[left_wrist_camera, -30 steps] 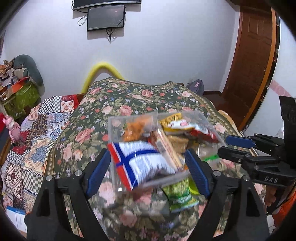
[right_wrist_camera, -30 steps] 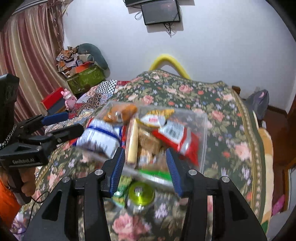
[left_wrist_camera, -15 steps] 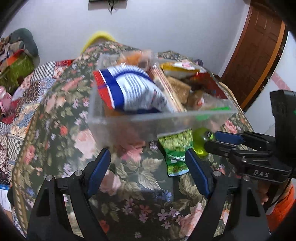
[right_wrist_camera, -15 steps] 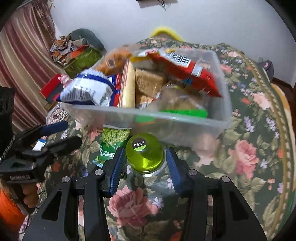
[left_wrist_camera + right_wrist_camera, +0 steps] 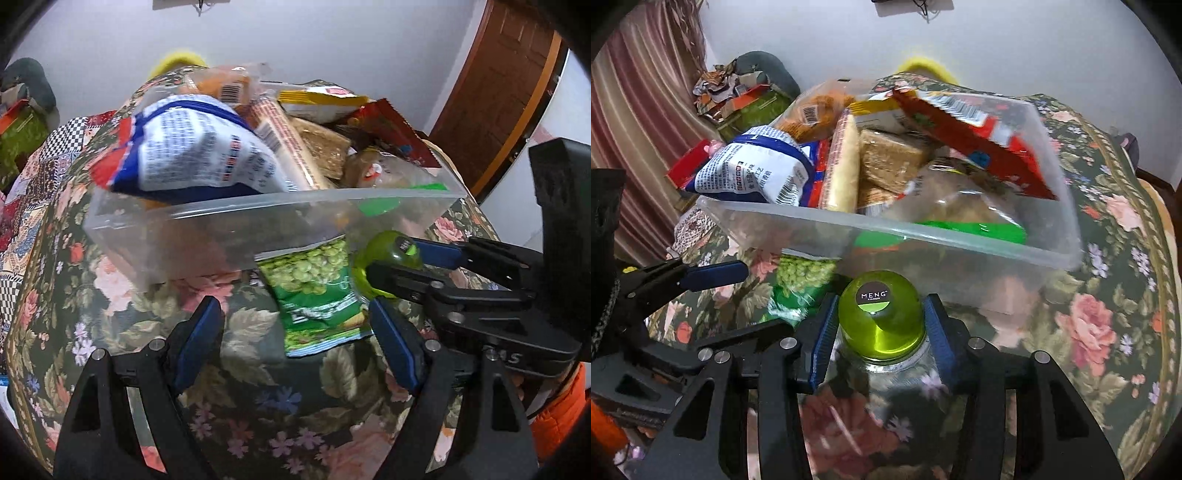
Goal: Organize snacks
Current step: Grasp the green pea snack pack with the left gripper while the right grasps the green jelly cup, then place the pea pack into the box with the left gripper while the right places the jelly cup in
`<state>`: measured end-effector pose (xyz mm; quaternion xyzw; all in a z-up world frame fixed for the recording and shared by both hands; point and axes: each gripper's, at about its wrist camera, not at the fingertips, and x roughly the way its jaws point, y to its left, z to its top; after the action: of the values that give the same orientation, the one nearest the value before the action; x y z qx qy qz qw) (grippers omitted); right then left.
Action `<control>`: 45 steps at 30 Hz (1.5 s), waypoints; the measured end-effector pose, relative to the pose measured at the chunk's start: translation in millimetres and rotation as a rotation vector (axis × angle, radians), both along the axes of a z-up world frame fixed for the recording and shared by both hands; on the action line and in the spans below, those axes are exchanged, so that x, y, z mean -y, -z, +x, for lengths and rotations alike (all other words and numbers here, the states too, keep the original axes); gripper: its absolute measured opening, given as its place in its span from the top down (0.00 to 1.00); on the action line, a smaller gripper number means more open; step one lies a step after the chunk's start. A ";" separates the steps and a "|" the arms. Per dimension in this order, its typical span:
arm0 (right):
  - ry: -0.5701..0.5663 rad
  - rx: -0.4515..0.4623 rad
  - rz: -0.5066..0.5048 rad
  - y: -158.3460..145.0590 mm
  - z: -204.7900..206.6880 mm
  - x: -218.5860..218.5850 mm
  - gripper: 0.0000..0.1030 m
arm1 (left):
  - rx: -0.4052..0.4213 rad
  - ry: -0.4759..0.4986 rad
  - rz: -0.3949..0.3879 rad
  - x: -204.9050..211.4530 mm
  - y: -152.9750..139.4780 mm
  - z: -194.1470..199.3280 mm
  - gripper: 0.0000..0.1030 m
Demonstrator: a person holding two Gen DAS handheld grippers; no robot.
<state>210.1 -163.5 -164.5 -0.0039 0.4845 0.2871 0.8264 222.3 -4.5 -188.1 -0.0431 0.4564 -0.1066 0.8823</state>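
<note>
Clear plastic bin, rectangular, translucent walls, filling the centre of both views and heaped above its rim: a crinkly white-and-blue foil packet at the left, a long pale cracker sleeve standing on edge beside it, a brown crumbly block in clear wrap, a glossy red packet tilted across the upper right, an orange-filled bag with a barcode at the back, a yellow-and-white packet behind, and a clear bag with a green strip against the near wall. Bin rests on a bed under a dark green cover printed with pink roses. Green pea-snack pouch, flat and shiny, lies on the cover below centre in the left wrist view, its upper end tucked at the bin's near wall. Clear jar with a domed lime-green lid, labelled MENG, stands just in front of the bin, lower centre of the right wrist view. Right claw: blue ribbed pads set close on either side of the lid, narrowly parted; actual contact cannot be told. Left claw: spread wide, holding nothing, the pouch lying between and beyond its blue pads. Patchwork quilt at left edge; brown door upper right; striped curtain far left.
</note>
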 end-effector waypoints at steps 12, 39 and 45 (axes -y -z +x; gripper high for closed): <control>0.058 0.004 0.009 -8.5 -12.4 35.9 0.58 | 0.014 0.060 0.062 21.7 16.9 15.7 0.50; 0.074 0.171 0.058 -71.2 10.8 23.3 0.57 | 0.190 0.050 -0.046 9.5 -83.7 24.1 0.59; 0.081 0.167 0.058 -69.0 18.8 21.5 0.57 | 0.158 0.038 -0.010 15.5 -73.8 57.8 0.59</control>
<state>228.9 -185.0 -95.6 0.0159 0.4052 0.2662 0.8745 280.1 -20.0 -114.3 -0.0302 0.3853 -0.1288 0.9132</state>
